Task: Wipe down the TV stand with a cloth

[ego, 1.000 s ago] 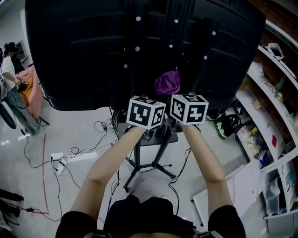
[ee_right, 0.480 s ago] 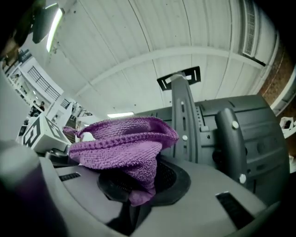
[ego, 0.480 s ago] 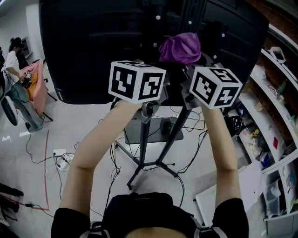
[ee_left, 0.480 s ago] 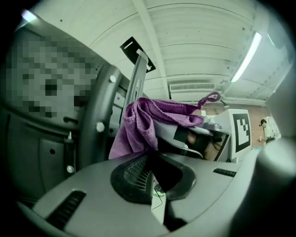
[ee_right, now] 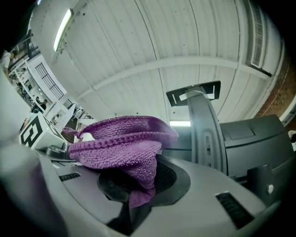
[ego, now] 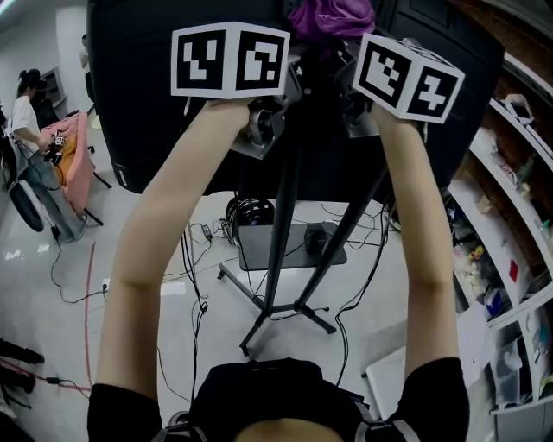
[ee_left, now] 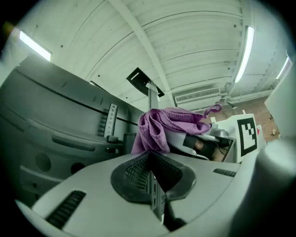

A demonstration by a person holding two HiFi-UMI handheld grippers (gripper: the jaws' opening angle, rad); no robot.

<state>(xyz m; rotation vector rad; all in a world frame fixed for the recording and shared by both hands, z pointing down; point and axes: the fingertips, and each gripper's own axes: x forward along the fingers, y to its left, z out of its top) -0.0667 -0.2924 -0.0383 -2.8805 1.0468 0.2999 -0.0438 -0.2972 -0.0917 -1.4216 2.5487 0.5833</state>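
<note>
A purple cloth (ego: 328, 19) hangs bunched at the top of the head view, against the black back of the TV (ego: 155, 104). My right gripper (ee_right: 138, 185) is shut on the cloth (ee_right: 120, 141), which spills over its jaws. The stand's grey column (ee_right: 203, 129) rises just right of it. My left gripper (ee_left: 150, 171) is shut with nothing between its jaws, close beside the cloth (ee_left: 162, 127). Both arms are stretched up; the marker cubes (ego: 229, 59) hide the jaws in the head view. The stand's pole (ego: 281, 224) runs down to a tray (ego: 259, 250) and legs.
Cables (ego: 190, 250) trail over the floor around the stand's legs. A dark helmet (ego: 246, 210) lies behind the tray. Cluttered shelves (ego: 510, 216) line the right side. A person (ego: 26, 112) stands far left by a pink-draped rack (ego: 69, 155).
Both grippers have risen up the back of the TV, from mid-frame to the top of the head view. The cloth went up with the right gripper.
</note>
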